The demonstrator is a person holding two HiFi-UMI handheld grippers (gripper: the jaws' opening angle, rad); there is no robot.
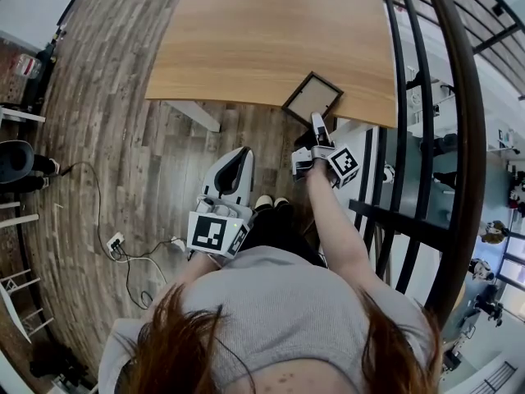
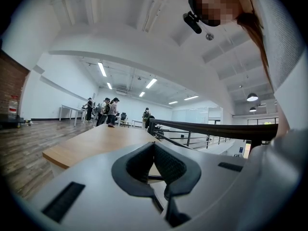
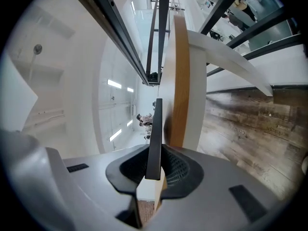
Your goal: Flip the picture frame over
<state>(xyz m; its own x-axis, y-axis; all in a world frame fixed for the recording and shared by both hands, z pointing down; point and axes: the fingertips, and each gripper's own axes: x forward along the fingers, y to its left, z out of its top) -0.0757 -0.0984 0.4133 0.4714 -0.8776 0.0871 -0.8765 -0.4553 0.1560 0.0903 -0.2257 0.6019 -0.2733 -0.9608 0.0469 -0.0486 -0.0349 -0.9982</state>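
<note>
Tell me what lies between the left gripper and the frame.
Only bare floor and the table edge, seen in the head view.

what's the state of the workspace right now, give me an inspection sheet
surface: wooden table, only the frame on the part in view
job's things: picture frame, dark rim, at the table's near edge
clutter: nothing seen
grippers: right gripper shut on the frame's near side, with the frame edge-on between its jaws; left gripper shut and empty, held short of the table
cables: cable across the floor to a power strip on the person's left
surroundings: plank floor, black railing on the right, people far across the room
</note>
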